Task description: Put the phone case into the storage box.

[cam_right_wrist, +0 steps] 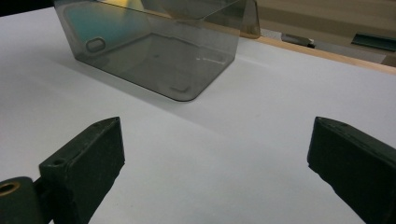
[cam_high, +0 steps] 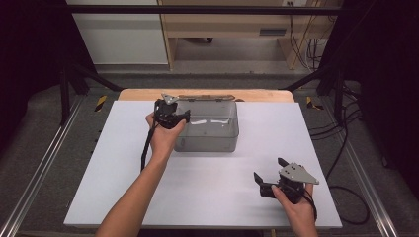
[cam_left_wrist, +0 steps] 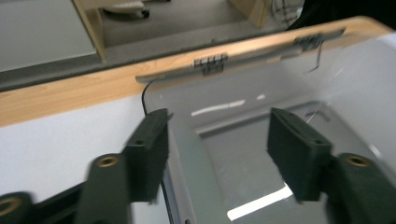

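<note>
A clear smoky-grey plastic box (cam_high: 207, 129) stands open at the back middle of the white table top (cam_high: 197, 192). Its lid (cam_high: 207, 97) is folded back onto the wooden edge behind it. My left gripper (cam_high: 184, 116) is open at the box's left rim. In the left gripper view the box wall (cam_left_wrist: 187, 158) runs up between the jaws of the left gripper (cam_left_wrist: 217, 126), one jaw outside the box and one over its inside. My right gripper (cam_high: 268, 168) is open low over the table at the front right, nothing between its jaws. In its own view the right gripper (cam_right_wrist: 217, 135) faces the box (cam_right_wrist: 154, 51) from a distance.
The wooden strip (cam_high: 143, 94) of the table shows behind the white top. The lid's hinges (cam_left_wrist: 210, 63) rest on it. Metal rails (cam_high: 44, 163) run along both sides, and black cables (cam_high: 346, 148) lie on the floor to the right.
</note>
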`<state>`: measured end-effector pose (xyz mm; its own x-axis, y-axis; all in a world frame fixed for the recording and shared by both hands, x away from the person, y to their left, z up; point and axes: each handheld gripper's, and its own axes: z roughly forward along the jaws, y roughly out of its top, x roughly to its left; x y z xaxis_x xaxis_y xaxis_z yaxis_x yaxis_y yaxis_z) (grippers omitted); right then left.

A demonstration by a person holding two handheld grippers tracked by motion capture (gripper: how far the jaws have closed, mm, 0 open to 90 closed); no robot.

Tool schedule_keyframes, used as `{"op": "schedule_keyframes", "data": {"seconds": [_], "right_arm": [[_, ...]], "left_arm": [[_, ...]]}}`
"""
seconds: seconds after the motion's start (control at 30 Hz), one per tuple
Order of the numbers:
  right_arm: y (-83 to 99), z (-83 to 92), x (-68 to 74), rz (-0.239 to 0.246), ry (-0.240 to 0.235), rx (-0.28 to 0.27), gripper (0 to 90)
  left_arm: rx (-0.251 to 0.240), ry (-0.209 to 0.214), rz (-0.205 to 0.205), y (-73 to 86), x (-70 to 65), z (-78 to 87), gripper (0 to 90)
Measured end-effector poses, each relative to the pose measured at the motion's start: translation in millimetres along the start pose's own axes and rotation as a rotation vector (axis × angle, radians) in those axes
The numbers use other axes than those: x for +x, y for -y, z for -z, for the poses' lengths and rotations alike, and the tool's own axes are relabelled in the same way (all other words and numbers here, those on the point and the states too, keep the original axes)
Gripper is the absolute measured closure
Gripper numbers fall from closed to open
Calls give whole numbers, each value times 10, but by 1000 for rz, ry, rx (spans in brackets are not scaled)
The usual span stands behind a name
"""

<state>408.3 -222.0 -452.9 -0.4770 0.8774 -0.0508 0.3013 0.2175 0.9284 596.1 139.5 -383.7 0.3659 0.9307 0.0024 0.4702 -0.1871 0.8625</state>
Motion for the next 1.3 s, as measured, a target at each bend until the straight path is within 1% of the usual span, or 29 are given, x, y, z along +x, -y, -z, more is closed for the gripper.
{"op": "schedule_keyframes", "data": {"seconds": [0.03, 0.07, 0.1, 0.13, 0.17, 0.2, 0.27, 0.33, 0.43, 0.53, 0.6, 0.67, 0.8, 0.83, 0.9, 0.93, 0.97, 1.0, 1.03, 1.07, 1.1, 1.13, 1.17, 1.2, 1.23, 1.27, 1.3], "right_arm": [[0, -2, -3, -2, 5, -1, 41], [-1, -4, -7, -3, 8, -5, 40], [-1, -4, -7, -3, 8, -5, 40], [-3, -5, -14, -8, 13, -8, 39], [-4, -3, -17, -10, 17, -11, 39], [-4, 2, -22, -13, 17, -13, 38], [-2, 11, -31, -16, 22, -14, 37], [-2, 16, -41, -26, 23, -18, 36], [0, 16, -53, -31, 21, -22, 36], [1, 16, -55, -29, 24, -22, 36], [1, 14, -56, -27, 25, -21, 36], [2, 18, -56, -19, 26, -24, 36], [9, 20, -62, -14, 28, -33, 37], [9, 20, -62, -14, 28, -33, 37], [10, 20, -66, -9, 30, -44, 39], [15, 23, -70, -5, 28, -58, 41], [15, 23, -70, -5, 28, -58, 41], [22, 26, -81, -1, 27, -78, 42], [24, 27, -86, -3, 28, -82, 42], [26, 29, -93, -5, 27, -85, 42], [26, 29, -93, -5, 27, -85, 42], [30, 33, -107, -12, 29, -100, 43], [30, 33, -107, -12, 29, -100, 43], [34, 39, -121, -14, 33, -109, 43], [36, 42, -129, -13, 36, -111, 44], [39, 45, -135, -16, 38, -115, 43], [42, 46, -141, -22, 36, -116, 43]], "left_arm": [[-19, 5, 7, -10, 13, 30, 267], [-42, 20, 19, -17, 29, 62, 214], [-42, 20, 19, -17, 29, 62, 181], [-73, 54, 38, -30, 67, 118, 133], [-82, 71, 52, -35, 86, 148, 104], [-97, 77, 61, -37, 104, 184, 86], [-127, 83, 57, -35, 134, 255, 67], [-142, 90, 59, -25, 162, 315, 49], [-179, 110, 73, 5, 224, 434, 45], [-197, 112, 75, 29, 297, 537, 42], [-214, 113, 90, 46, 351, 607, 41], [-232, 126, 107, 78, 405, 681, 41], [-252, 137, 120, 187, 511, 818, 39], [-252, 137, 120, 187, 511, 818, 39], [-258, 147, 116, 271, 563, 888, 39], [-270, 162, 118, 318, 589, 919, 39], [-294, 191, 109, 365, 620, 942, 39], [-283, 146, 96, 486, 688, 1041, 39], [-283, 129, 83, 551, 720, 1094, 39], [-289, 122, 78, 616, 756, 1140, 39], [-289, 122, 78, 616, 756, 1140, 39], [-289, 124, 77, 738, 826, 1224, 39], [-289, 124, 77, 738, 826, 1224, 39], [-297, 128, 78, 848, 890, 1310, 39], [-302, 128, 82, 897, 922, 1351, 38], [-305, 128, 87, 941, 951, 1388, 35], [-305, 128, 87, 941, 951, 1388, 35]]}}
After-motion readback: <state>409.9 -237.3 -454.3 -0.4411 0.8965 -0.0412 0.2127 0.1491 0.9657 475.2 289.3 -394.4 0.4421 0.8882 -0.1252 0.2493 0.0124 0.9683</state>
